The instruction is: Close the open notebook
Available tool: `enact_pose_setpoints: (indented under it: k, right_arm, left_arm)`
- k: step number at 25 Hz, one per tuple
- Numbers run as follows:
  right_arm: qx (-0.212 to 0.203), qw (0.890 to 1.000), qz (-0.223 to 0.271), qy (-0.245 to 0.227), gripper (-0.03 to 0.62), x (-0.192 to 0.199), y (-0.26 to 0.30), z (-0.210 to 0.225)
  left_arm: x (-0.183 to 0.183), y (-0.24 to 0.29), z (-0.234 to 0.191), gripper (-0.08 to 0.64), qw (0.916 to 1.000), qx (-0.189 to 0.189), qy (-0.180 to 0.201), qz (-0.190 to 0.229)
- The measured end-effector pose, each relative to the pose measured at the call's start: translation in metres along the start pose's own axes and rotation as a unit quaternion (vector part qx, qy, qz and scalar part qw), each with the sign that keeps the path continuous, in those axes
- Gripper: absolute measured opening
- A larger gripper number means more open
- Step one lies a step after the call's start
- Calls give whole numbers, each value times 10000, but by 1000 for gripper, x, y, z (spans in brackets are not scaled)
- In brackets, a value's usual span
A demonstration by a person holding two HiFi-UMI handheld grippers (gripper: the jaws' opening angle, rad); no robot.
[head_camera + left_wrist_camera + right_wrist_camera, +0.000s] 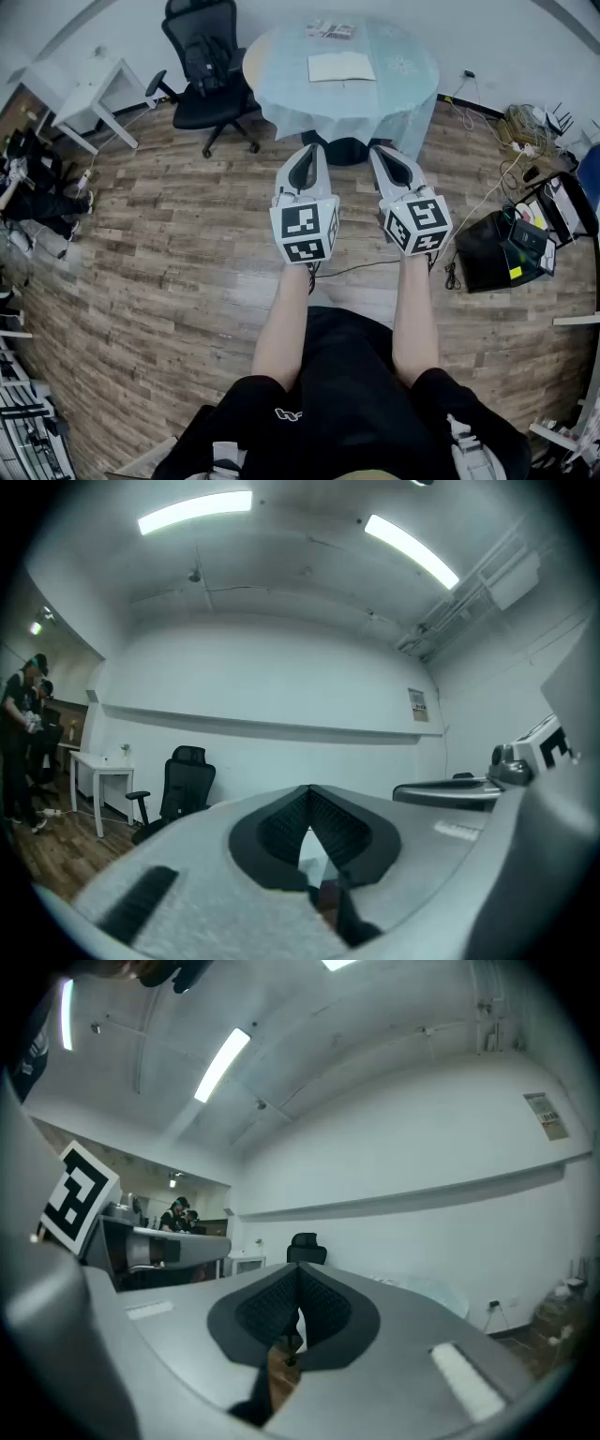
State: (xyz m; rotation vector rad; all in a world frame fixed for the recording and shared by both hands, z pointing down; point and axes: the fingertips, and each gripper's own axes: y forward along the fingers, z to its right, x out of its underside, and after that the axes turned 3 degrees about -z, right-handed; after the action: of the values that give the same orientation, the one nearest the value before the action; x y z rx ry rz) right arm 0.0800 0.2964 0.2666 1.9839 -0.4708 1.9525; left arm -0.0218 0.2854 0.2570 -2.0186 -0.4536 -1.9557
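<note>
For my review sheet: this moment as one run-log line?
left tongs: shut, empty | right tongs: shut, empty | notebook: open on table, untouched

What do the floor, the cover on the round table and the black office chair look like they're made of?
Floor: wood or wood-look laminate planks, matte; staggered seams and grain show. Table cover: thin pale blue cloth or plastic sheet; it drapes in folds at the edge. Chair: black, probably fabric or mesh on a plastic frame; too small to tell.

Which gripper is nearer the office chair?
Left. In the head view the left gripper is down and right of the chair; the right gripper is farther right, beside the left one.
</note>
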Motion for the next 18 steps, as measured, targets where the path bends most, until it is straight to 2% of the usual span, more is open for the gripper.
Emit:
enact_pose_setpoints:
  k: [4, 8, 14, 18]
  right_arm:
    - [193, 9994, 211, 169, 11, -7, 4, 10]
    - [80, 9993, 341, 121, 11, -9, 11, 7]
    - [55, 9996, 282, -82, 11, 4, 34, 35]
    - [-15, 9997, 211, -148, 11, 21, 79, 54]
  left_arm:
    - [-4, 4, -10, 3, 10000, -59, -16, -41]
    - [0, 12, -35, 2, 9996, -197, -164, -97]
    - [12, 50, -32, 3, 9996, 26, -276, 2]
    - [32, 89, -50, 3, 9995, 38, -321, -20]
